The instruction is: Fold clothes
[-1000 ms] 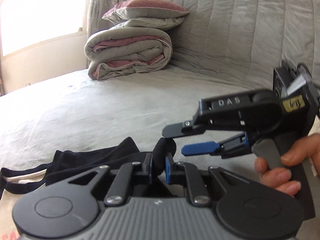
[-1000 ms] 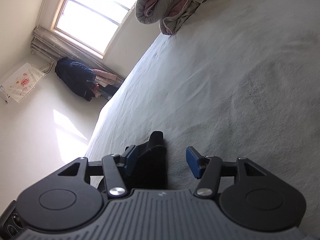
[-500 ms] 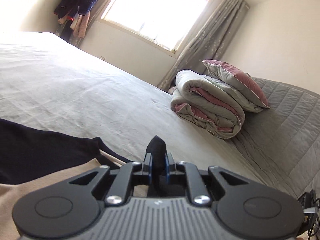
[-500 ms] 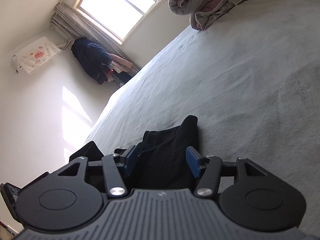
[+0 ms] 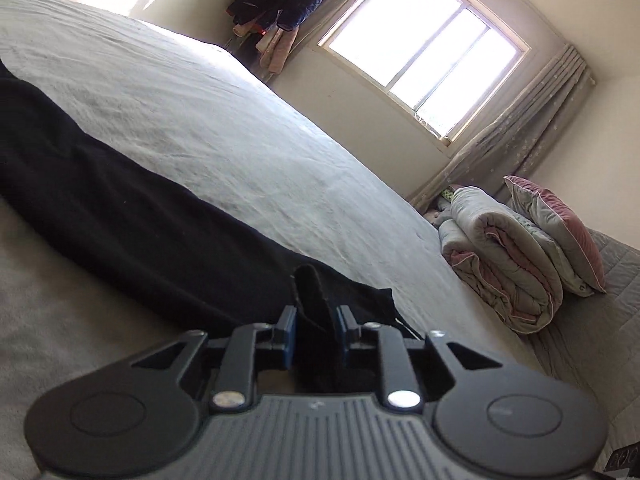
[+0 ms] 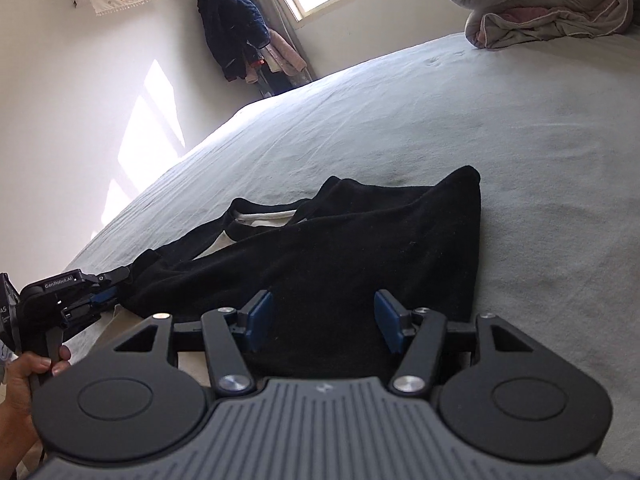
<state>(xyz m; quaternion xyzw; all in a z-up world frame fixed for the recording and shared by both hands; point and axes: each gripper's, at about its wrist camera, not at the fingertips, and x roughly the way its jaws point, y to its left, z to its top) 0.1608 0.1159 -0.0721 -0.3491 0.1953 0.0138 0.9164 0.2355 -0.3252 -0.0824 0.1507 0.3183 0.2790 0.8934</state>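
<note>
A black garment (image 6: 360, 240) with a cream lining at its neck lies crumpled on the grey bed (image 6: 520, 140). In the left wrist view it stretches away to the left as a long black band (image 5: 120, 208). My left gripper (image 5: 316, 334) has its jaws opening, and a raised fold of the black cloth stands loosely between the blue pads. From the right wrist view the left gripper (image 6: 118, 284) sits at the garment's left end, held by a hand (image 6: 28, 364). My right gripper (image 6: 324, 322) hovers over the garment's near edge, its jaws opening, pads wide apart and gripping nothing.
A rolled duvet (image 5: 512, 256) with a pillow (image 5: 560, 232) on it lies at the head of the bed, also visible as the duvet (image 6: 540, 0) at the top right. Clothes hang on a rack (image 6: 236, 32) beside the window (image 5: 420, 40). Bare sheet (image 5: 240, 120) spreads beyond the garment.
My left gripper swung away to the garment's left end and rolled; its pads, tight on the fold before, have parted. The right gripper rolled and drew back, so more of the garment shows.
</note>
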